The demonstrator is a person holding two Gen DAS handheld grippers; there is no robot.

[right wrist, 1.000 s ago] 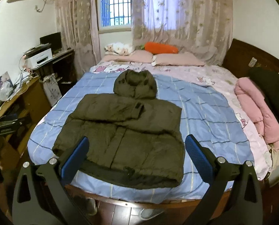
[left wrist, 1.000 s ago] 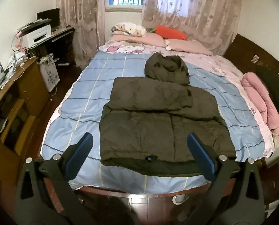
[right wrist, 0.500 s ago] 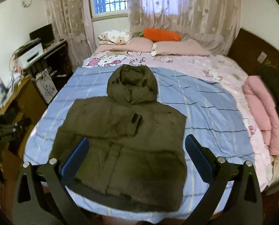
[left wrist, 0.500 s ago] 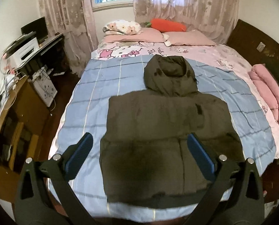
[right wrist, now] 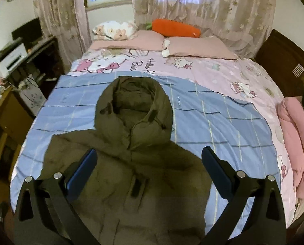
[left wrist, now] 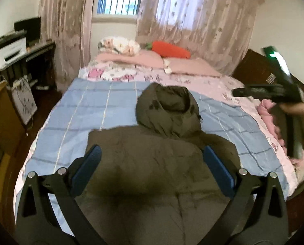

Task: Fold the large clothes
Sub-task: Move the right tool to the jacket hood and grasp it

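I am standing at the foot edge of a bed [right wrist: 223,110] in a small bedroom, with curtains [right wrist: 203,10] glowing over the window at the far wall and a desk with a printer [left wrist: 9,51] along the left. A blue checked sheet [left wrist: 86,110] is covering the near half of the bed, and pink pillows [right wrist: 199,48] with an orange carrot cushion [right wrist: 175,28] are lying at the head edge.

The jacket [right wrist: 131,173] is lying face up on the blue sheet, its long axis running from the foot edge, under my claws, straight away toward the pillows. The hood [right wrist: 131,110] is pointing at the head edge, well ahead of both claws; the hem end is dropping out of sight below the frames. Both sleeves look already folded in over the chest, so the body is reading as a compact block.

My left claw [left wrist: 152,163] is hovering spread wide over the jacket's chest, pinching nothing. My right claw [right wrist: 149,165] is also spread wide and empty, hanging over the chest just short of the collar. In the left view my right hand [left wrist: 301,120] is showing at the right edge, holding its tool above the bed's right side, blurred.

I am judging the hood as the part to bring down next; the right claw looks a little nearer to it.

The jacket is olive-dark, puffy and quilted, with a stiff placket tab [right wrist: 137,185] down the front. It is thick, so I am expecting folds to spring back.
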